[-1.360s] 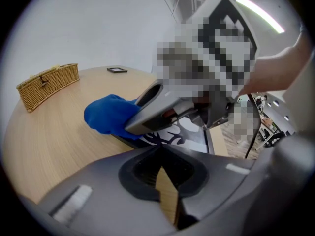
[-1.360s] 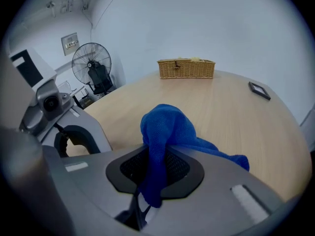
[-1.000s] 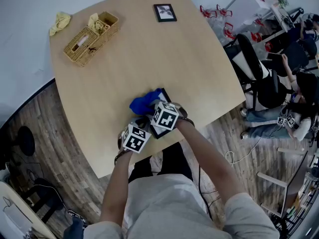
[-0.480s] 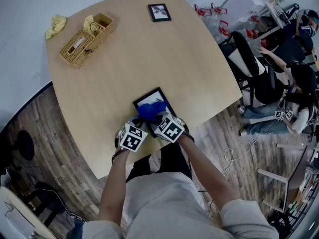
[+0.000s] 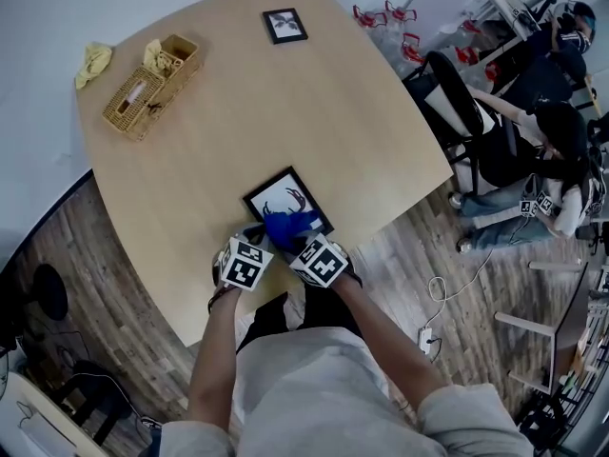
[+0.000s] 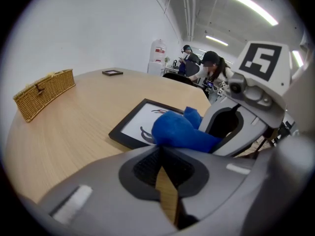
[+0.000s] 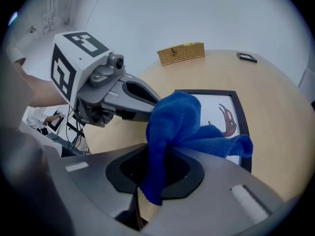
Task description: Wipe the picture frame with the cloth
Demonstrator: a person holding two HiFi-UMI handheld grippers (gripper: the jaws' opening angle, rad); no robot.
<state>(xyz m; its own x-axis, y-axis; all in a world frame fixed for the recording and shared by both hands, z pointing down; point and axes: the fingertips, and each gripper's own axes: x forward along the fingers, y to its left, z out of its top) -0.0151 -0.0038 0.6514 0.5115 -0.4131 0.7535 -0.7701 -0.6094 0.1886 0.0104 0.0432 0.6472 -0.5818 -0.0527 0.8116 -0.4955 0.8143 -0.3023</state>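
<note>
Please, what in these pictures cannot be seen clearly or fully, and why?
- Large black picture frame: its near corner, head view, covered by the blue microfibre cloth.
- Small black frame at the far table edge: its image is too small in every view.
- Woven wicker basket: contents too small in head view; gripper views show only its side.

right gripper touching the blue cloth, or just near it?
Touching. The right gripper view shows the blue cloth pinched between the closed jaws of the right gripper, with a tail of it hanging down past the pads.
</note>
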